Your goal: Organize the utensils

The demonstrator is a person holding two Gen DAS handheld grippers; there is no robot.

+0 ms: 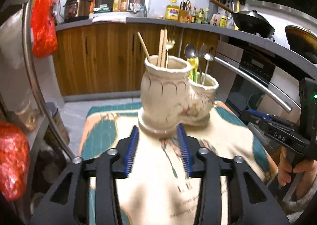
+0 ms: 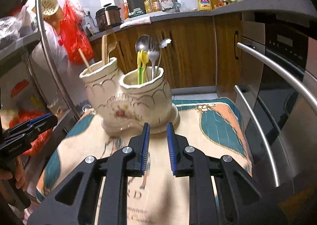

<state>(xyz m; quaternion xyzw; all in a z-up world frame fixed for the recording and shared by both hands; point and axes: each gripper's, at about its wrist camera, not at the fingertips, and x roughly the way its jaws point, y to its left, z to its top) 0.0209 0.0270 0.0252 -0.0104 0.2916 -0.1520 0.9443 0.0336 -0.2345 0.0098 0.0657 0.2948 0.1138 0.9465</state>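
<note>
A cream ceramic double utensil holder point(image 1: 168, 98) stands on a patterned cloth point(image 1: 158, 175); it also shows in the right wrist view point(image 2: 138, 104). One cup holds wooden chopsticks point(image 1: 162, 46) and a gold fork point(image 1: 170, 44). The other cup holds a metal spoon point(image 2: 141, 43), a metal fork point(image 2: 153, 54) and yellow-green plastic utensils point(image 2: 142, 66). My left gripper point(image 1: 159, 128) is open and empty, just in front of the holder's base. My right gripper point(image 2: 158, 125) is open and empty, close to the holder's base.
A stainless oven front with bar handles point(image 2: 277, 70) stands to the right. A metal rack with red bags point(image 1: 42, 18) stands to the left. Wooden cabinets and a cluttered counter point(image 1: 138, 19) run along the back.
</note>
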